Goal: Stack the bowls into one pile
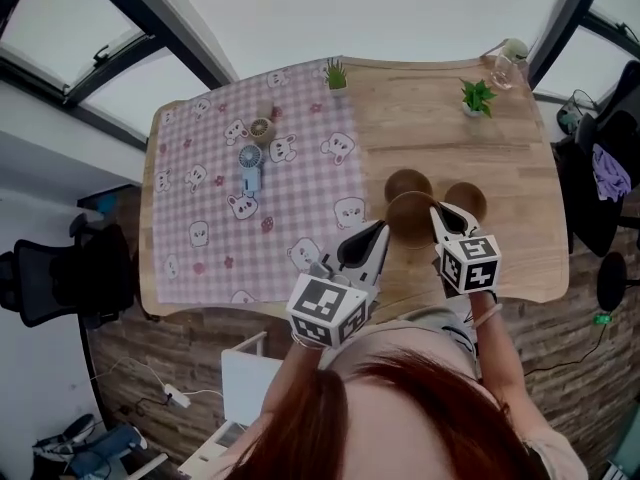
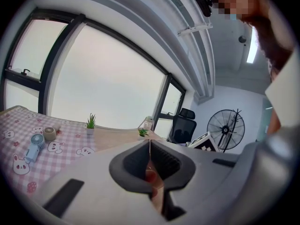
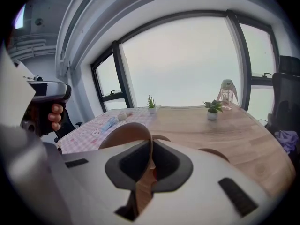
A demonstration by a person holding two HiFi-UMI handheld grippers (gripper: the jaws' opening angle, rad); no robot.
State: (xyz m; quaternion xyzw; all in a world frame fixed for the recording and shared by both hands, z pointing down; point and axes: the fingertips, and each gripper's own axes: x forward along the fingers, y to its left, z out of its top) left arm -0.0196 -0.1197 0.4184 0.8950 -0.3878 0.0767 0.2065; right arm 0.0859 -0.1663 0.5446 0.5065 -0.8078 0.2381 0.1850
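Three brown wooden bowls are on the bare wood half of the table (image 1: 520, 238). In the head view one bowl (image 1: 408, 182) sits further back and another (image 1: 466, 200) to its right. My right gripper (image 1: 437, 211) is shut on the right rim of the nearest bowl (image 1: 410, 218), which overlaps the back bowl's near edge. In the right gripper view that rim runs between the shut jaws of the right gripper (image 3: 151, 146), the held bowl (image 3: 123, 136) curving away left and another bowl (image 3: 212, 153) to the right. My left gripper (image 1: 378, 230) (image 2: 150, 149) hovers just left of the held bowl, shut and empty.
A pink checked cloth (image 1: 200, 218) covers the table's left half, with a blue hand fan (image 1: 250, 166) and a small round object (image 1: 260, 128) on it. Two potted plants (image 1: 337, 74) (image 1: 477, 96) and a bottle (image 1: 505, 63) line the far edge. Office chairs (image 1: 60, 273) (image 1: 600, 168) flank the table.
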